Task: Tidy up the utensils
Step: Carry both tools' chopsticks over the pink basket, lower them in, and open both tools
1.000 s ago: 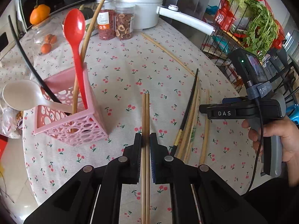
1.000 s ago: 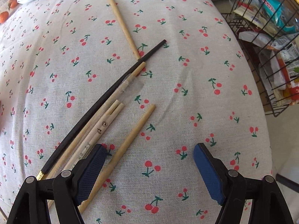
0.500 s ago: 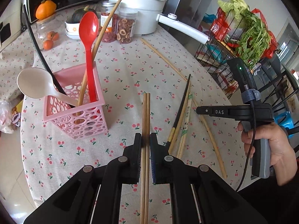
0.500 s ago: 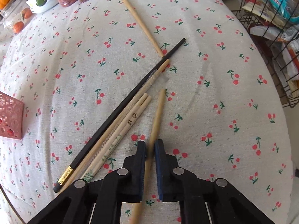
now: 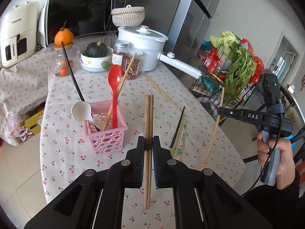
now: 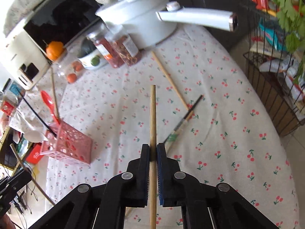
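Observation:
My left gripper [image 5: 148,143] is shut on a pair of brown wooden chopsticks [image 5: 149,118] and holds them above the table. My right gripper [image 6: 152,149] is shut on a single long bamboo chopstick [image 6: 153,114], lifted off the cloth; it also shows in the left wrist view [image 5: 214,131]. A pink perforated holder [image 5: 106,133] stands left of centre with a red spoon [image 5: 114,87], a white ladle [image 5: 80,111], a black stick and a wooden chopstick in it. A black chopstick [image 5: 178,127] and wrapped chopsticks [image 5: 181,139] lie on the cloth.
A long bamboo chopstick [image 6: 169,80] lies further back on the cherry-print tablecloth [image 6: 219,133]. A white pot [image 5: 143,43] with a long handle, jars [image 5: 122,57], a bowl and oranges stand at the back. A wire rack with greens [image 5: 234,70] stands at the right.
My right gripper closed on the bamboo chopstick and lifted it off the table. Both grippers rose and tilted up, so more of the room shows. The left still holds its chopstick pair.

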Motion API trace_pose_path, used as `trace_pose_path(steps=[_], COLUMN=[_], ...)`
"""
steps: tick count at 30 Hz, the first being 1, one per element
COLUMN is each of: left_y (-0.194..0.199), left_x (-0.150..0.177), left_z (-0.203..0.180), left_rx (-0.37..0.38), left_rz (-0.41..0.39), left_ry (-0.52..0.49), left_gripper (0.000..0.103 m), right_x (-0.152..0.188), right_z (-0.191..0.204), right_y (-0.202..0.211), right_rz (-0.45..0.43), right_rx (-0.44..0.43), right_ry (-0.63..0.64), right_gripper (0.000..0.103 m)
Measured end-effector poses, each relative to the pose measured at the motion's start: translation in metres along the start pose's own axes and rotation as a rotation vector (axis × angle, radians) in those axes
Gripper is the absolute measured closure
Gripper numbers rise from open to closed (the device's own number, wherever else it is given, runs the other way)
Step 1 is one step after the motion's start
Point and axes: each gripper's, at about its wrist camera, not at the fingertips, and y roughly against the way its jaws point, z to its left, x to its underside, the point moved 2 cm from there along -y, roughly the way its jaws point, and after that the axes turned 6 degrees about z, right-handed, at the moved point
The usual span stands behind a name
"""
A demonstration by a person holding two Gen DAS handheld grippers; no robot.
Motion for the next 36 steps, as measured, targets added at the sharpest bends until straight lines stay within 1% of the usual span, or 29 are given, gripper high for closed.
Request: trace_pose_path(steps=[3, 6, 11, 16, 21, 25, 27, 32, 36], left_y=[0.02, 0.039, 0.072, 0.093, 0.114, 0.123, 0.118, 0.083, 0.057], left_x=[-0.005, -0.013, -0.033, -0.049, -0.056, -0.055, -0.055, -0.058, -0.063], left_z=[0.002, 0.004, 0.007, 0.011, 0.015, 0.019, 0.02, 0.027, 0.028], left_rx=[0.012, 0.014, -0.024, -0.051, -0.132, -0.159, -0.175, -0.192, -0.213], left_rz=[-0.051, -0.116, -0.258, -0.339, -0.384, -0.372, -0.338, -0.217, -0.144], left_ry=[0.008, 0.02, 0.024, 0.035, 0.016, -0.006, -0.028, -0.036, -0.051], left_gripper=[0.097, 0.099, 0.099, 0.099, 0.099, 0.099, 0.099, 0.099, 0.099], right_x=[-0.003, -0.008, -0.019, -0.029, -0.033, -0.035, -0.036, -0.037, -0.038], right_z=[0.018, 0.033, 0.054, 0.076, 0.099, 0.114, 0.12, 0.136, 0.147], right_y=[0.032, 0.058, 0.091, 0.107, 0.107, 0.096, 0.09, 0.074, 0.063], right_rz=[-0.118, -0.224, -0.348, -0.41, -0.421, -0.406, -0.394, -0.365, -0.345], right_rx=[0.004, -0.003, -0.029, -0.069, -0.113, -0.132, -0.139, -0.157, -0.166], right_ry=[0.069, 0.11, 0.148, 0.172, 0.198, 0.216, 0.223, 0.242, 0.25], right_gripper=[0.098, 0.098, 0.098, 0.098, 0.098, 0.098, 0.098, 0.098, 0.098])
